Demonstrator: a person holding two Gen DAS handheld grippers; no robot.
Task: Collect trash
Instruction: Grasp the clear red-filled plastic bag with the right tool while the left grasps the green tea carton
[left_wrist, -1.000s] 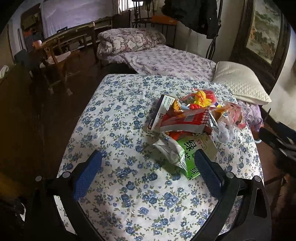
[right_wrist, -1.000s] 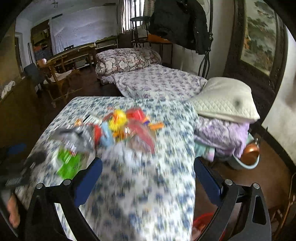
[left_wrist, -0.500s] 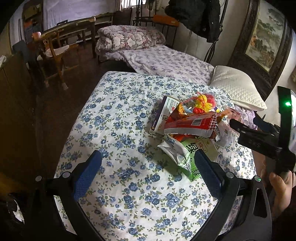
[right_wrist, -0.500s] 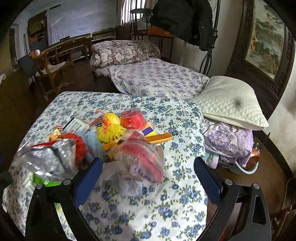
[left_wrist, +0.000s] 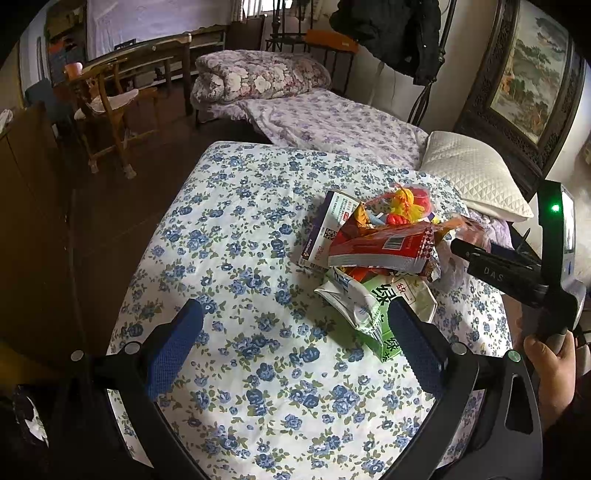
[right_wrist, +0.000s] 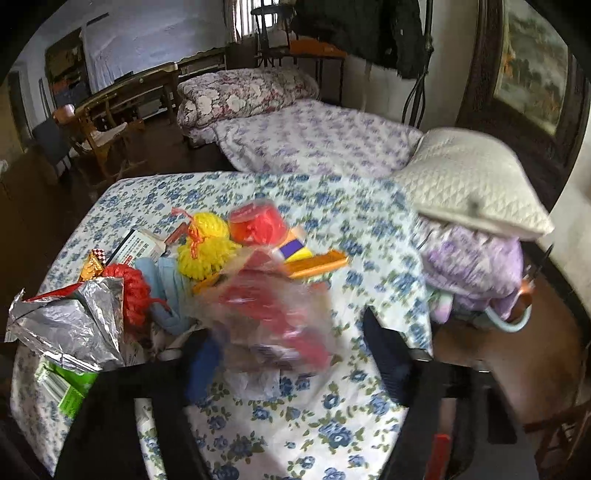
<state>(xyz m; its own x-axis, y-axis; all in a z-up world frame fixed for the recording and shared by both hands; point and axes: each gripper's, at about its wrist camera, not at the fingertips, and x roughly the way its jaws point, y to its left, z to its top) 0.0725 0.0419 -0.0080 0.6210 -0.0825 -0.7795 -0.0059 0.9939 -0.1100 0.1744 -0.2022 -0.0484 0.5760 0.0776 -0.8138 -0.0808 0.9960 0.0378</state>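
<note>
Picking first trash: right tongs (right_wrist: 291, 354) had just been closing around clear plastic bag (right_wrist: 273, 314), grip unconfirmed; next, clamp and lift; left tongs (left_wrist: 291, 350) wide open, empty.

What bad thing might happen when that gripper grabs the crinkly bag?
The right gripper's jaws have just been closing with the clear plastic bag between them. Its thin film might slip out or tear if only a fold gets pinched. The bag also lies against the yellow pompom and orange strip, so lifting it may drag them along the tablecloth.
</note>
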